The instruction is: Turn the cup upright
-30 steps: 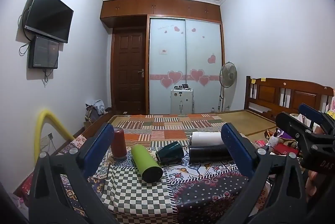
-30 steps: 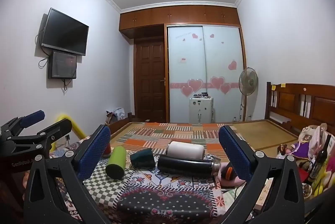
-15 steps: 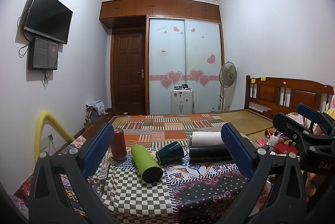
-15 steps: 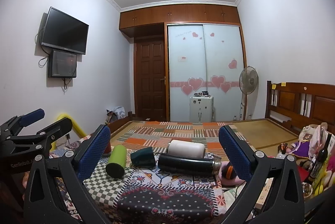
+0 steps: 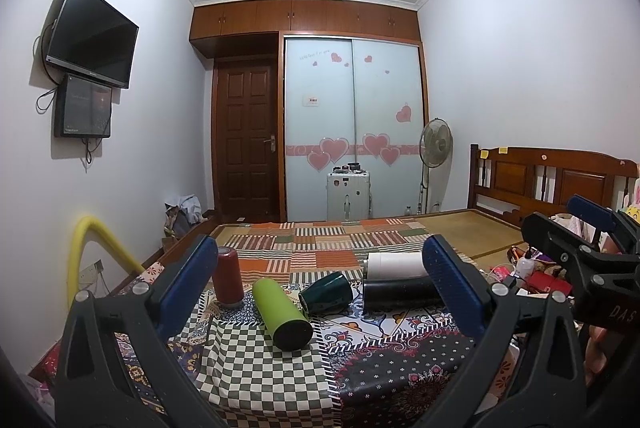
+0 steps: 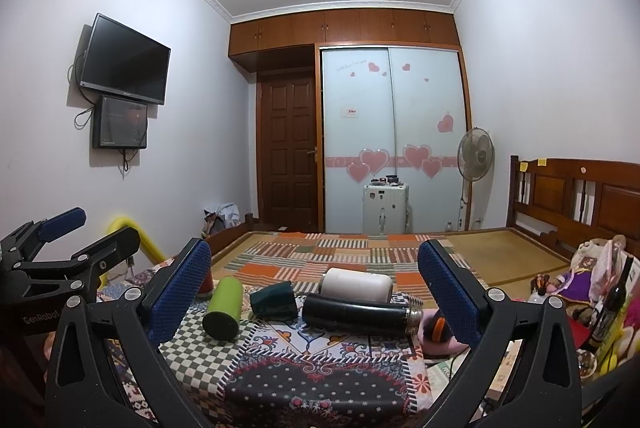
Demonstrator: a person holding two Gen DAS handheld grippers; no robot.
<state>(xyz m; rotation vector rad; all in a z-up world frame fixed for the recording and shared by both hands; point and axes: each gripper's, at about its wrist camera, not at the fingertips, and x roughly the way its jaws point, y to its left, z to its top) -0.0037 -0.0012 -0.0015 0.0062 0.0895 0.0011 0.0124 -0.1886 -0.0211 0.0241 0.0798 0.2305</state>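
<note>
the dark green cup lies on its side on the table, between the green bottle and black flask. both grippers, left gripper and right gripper, hang back, spread wide, likely ready to reach in and grab it

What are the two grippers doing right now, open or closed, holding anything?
Left gripper: open, holding nothing.
Right gripper: open, holding nothing.

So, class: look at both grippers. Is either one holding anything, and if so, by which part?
Nothing is held. The left gripper and right gripper are both open, short of the cups lying on the table.
</note>
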